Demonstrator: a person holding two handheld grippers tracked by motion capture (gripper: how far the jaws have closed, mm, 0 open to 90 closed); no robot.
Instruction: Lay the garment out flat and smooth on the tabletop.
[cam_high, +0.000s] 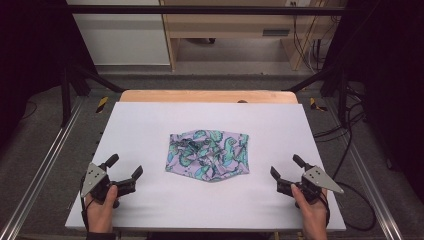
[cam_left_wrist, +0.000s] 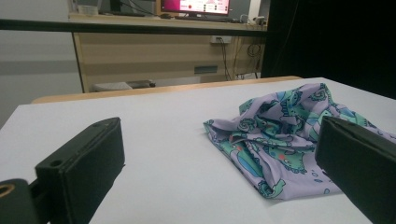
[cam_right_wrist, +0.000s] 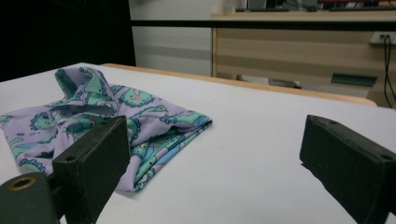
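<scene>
At the middle of the white table (cam_high: 150, 200) the patterned cloth (cam_high: 208, 155) lies crumpled and untouched; your left gripper (cam_high: 124, 167) and right gripper (cam_high: 286, 167) wait spread wide at either side, so all handling remains.

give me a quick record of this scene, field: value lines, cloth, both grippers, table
cloth: patterned lilac and green cloth, crumpled, lying mid-table
left gripper: left gripper, jaws open, empty, left of the cloth and apart from it
right gripper: right gripper, jaws open, empty, right of the cloth and apart from it
table: white table, wooden edge at the far side
contact: neither gripper touches the cloth
</scene>
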